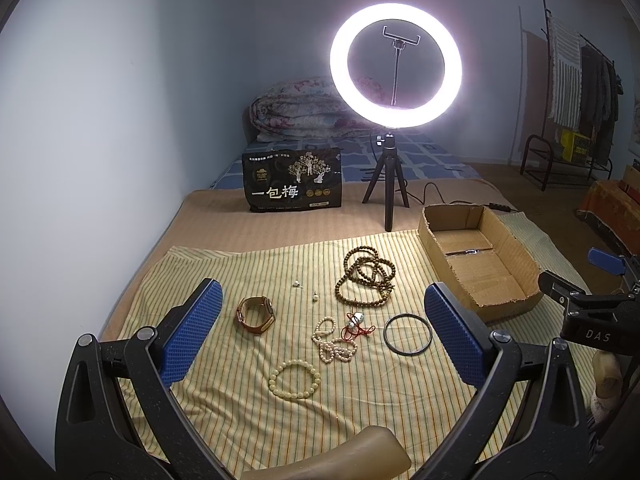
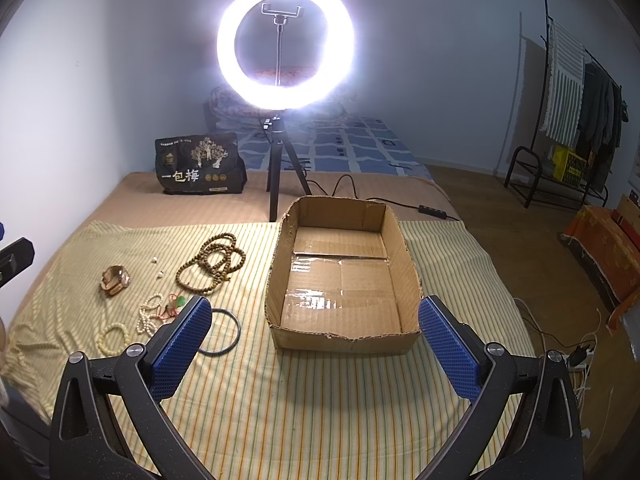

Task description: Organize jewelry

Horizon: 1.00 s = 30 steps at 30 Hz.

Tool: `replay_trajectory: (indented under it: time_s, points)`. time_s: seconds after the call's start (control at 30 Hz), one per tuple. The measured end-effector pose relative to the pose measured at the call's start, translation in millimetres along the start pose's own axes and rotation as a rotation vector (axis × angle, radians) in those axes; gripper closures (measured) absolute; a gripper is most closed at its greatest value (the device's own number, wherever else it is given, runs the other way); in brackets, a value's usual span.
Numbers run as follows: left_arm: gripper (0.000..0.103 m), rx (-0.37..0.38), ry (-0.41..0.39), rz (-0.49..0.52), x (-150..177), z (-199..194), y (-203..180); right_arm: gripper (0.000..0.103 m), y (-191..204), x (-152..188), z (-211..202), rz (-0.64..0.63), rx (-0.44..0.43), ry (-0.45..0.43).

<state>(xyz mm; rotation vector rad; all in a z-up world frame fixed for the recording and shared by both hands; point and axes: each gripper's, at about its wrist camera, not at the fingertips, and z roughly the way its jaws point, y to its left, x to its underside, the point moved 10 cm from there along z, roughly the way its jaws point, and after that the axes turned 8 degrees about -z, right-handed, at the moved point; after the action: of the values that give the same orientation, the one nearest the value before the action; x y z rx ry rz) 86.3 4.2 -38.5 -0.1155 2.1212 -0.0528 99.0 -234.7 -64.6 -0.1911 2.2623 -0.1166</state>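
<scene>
At centre frame of the left wrist view, the jewelry lies scattered on a striped cloth [image 1: 256, 420] spread over a bed; the left tool [image 1: 320, 336] hovers above it with jaws spread wide and nothing between them. Items shown: wooden beads [image 1: 366, 280] in loose overlapping loops at upper centre; a watch [image 1: 256, 314] at left; a black ring [image 1: 407, 334] at right; a pearl strand [image 1: 332, 344] touching a red-corded charm [image 1: 356, 322]; a pale bracelet [image 1: 295, 380] lowest; two small studs [image 1: 306, 290] near the beads. In the right wrist view, the right tool [image 2: 314, 346] is likewise agape and empty, framing the near wall of the box [image 2: 344, 340], which appears empty.

Likely faults, as judgements: the pearl strand and charm cord touch, so lifting one may drag the other. The bead loops may snag or trail over the box rim. The thin ring and studs lie flat on soft cloth; broad pads may pinch fabric instead, shifting every piece. The light box may slide if nudged.
</scene>
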Motion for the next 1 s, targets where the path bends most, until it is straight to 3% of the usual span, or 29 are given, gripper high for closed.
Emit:
replay_trajectory:
  time_s: [0.73,1.0]
  points:
    - [0.001,-0.039,0.054,-0.011,15,28,20,0.001,12,3,12,-0.024,0.012,0.026]
    - [0.001,-0.062,0.103,-0.046,26,41,48,0.001,35,11,30,-0.078,-0.097,0.018]
